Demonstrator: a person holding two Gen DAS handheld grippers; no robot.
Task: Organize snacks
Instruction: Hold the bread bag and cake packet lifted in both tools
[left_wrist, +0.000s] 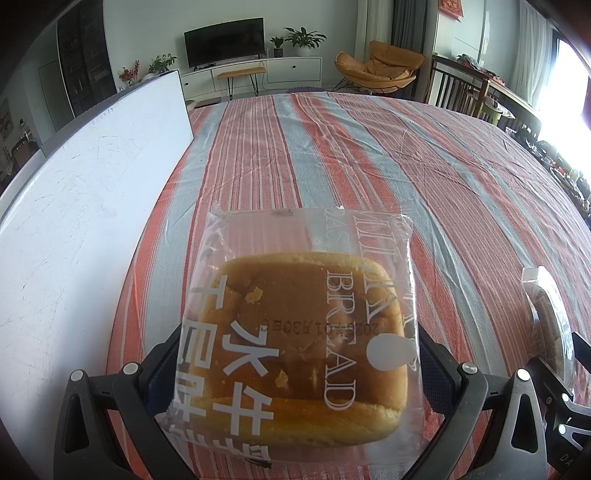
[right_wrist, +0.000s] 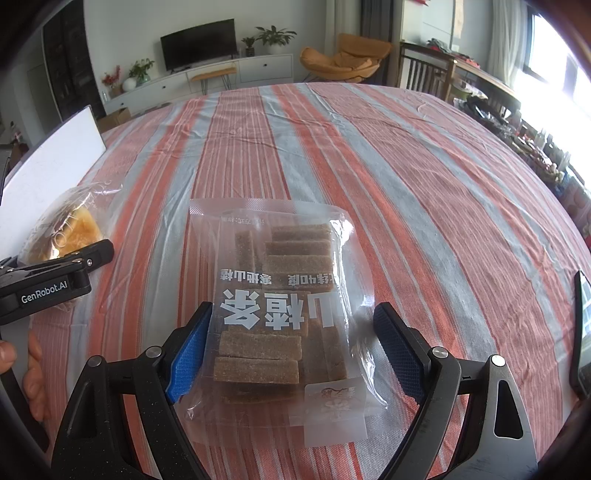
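A clear packet holding a square golden bread (left_wrist: 306, 343) lies on the striped cloth, between the fingers of my left gripper (left_wrist: 297, 338). The jaws stand wide apart, with the pads just touching the film on both sides, and the bread is not squeezed. A clear packet of brown hawthorn strips (right_wrist: 280, 317) lies flat between the blue-padded fingers of my right gripper (right_wrist: 293, 310). That gripper is open, with its left pad at the packet's edge and a gap on the right. The right wrist view shows the left gripper (right_wrist: 74, 266) and the bread (right_wrist: 70, 229) at far left.
The table is covered by a red, grey and white striped cloth (left_wrist: 369, 166). A white board (left_wrist: 85, 221) lies along the table's left side. A dark flat object (right_wrist: 581, 332) sits at the right edge. A hand (right_wrist: 33, 369) holds the left gripper. Chairs and a TV cabinet stand beyond the table.
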